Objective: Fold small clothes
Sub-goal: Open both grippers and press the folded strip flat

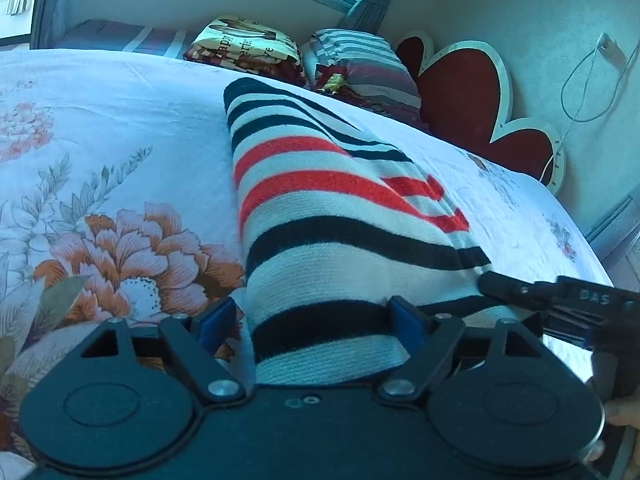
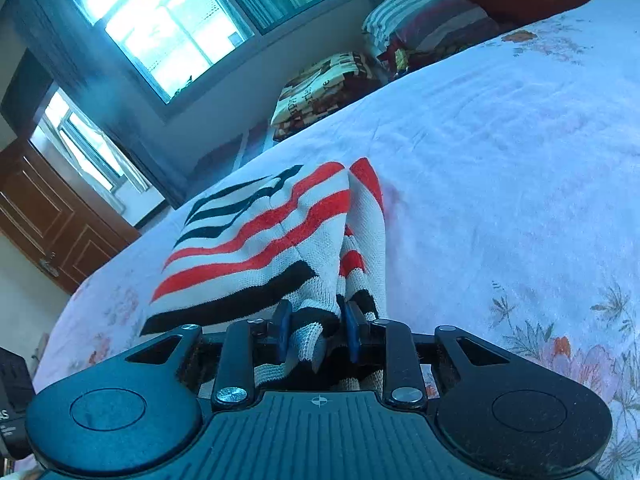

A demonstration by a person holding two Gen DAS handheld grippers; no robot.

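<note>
A knitted garment (image 1: pixel 332 208) with white, red and black stripes lies folded into a long band on the floral bedsheet (image 1: pixel 120 128). My left gripper (image 1: pixel 312 320) is open and straddles its near end: the right blue pad rests at the cloth and the left pad stands off it over the sheet. From the right side, my right gripper (image 1: pixel 486 280) reaches to the garment's near right corner. In the right wrist view the right gripper (image 2: pixel 318 332) is shut on a bunched edge of the garment (image 2: pixel 260 240), with cloth pinched between the blue pads.
At the head of the bed are a folded printed blanket (image 1: pixel 244 46), a striped pillow (image 1: pixel 360 64) and a red heart-shaped headboard (image 1: pixel 460 92). A white cable (image 1: pixel 576 96) hangs on the wall. A window (image 2: pixel 160 24) and a brown door (image 2: pixel 48 224) stand beyond the bed.
</note>
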